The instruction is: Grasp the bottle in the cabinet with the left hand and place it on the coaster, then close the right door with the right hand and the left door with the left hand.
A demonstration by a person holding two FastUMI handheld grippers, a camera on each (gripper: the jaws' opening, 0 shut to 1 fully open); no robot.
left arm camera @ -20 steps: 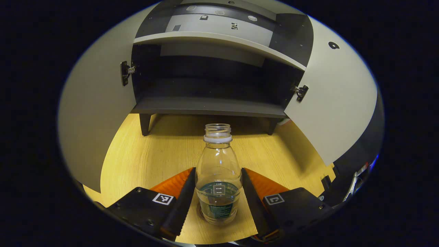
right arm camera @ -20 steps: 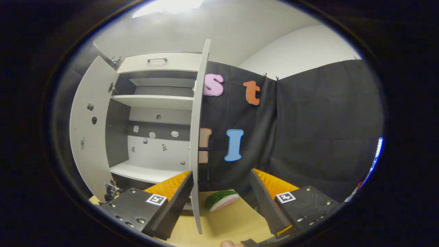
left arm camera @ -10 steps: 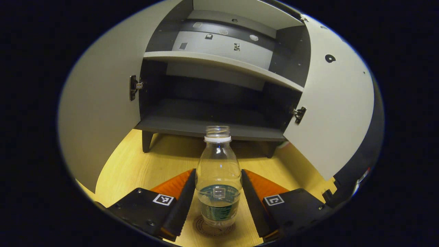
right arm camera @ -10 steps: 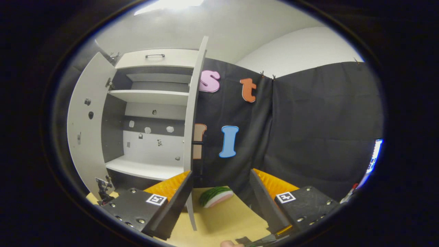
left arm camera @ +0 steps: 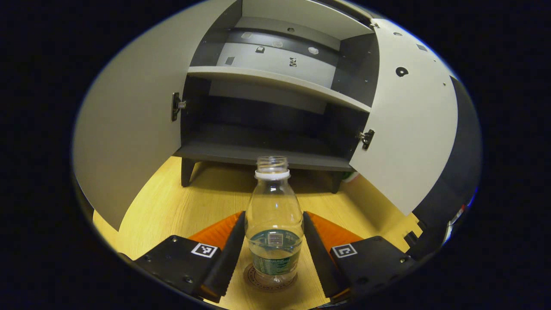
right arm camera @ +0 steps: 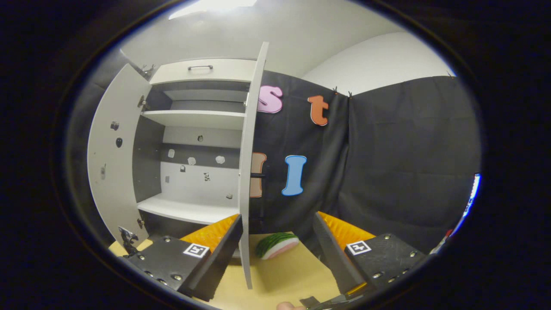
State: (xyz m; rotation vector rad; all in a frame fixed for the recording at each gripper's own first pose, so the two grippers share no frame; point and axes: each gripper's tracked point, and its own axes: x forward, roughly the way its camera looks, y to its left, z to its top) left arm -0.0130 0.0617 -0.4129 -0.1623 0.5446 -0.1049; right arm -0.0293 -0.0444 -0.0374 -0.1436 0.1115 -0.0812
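In the left gripper view the left gripper [left arm camera: 274,252] held its two fingers on either side of the clear plastic bottle [left arm camera: 273,219], both pressing its lower body. The bottle stood upright on the round brown coaster [left arm camera: 270,280], which lay on the pale wooden tabletop [left arm camera: 181,206] near the camera. The bottle was capless, with a white ring under its threaded neck, a dark green label band and a little water in the bottom. Open tabletop lay between the bottle and the grey-and-white cabinet [left arm camera: 267,150] farther back, which stood on short dark legs. Its flat white left door [left arm camera: 129,129] and flat white right door [left arm camera: 413,129] both swung wide toward the camera on metal hinges, leaving the dark lower compartment bare and a white shelf [left arm camera: 280,82] above it. In the right gripper view the right gripper [right arm camera: 277,254] had its fingers spread wide with nothing between them; the thin edge of the right door [right arm camera: 249,172] stood upright just beyond its left finger. A watermelon-slice toy [right arm camera: 277,245], green-rinded and pink, lay on the tabletop past the fingers, to the right of the door edge.
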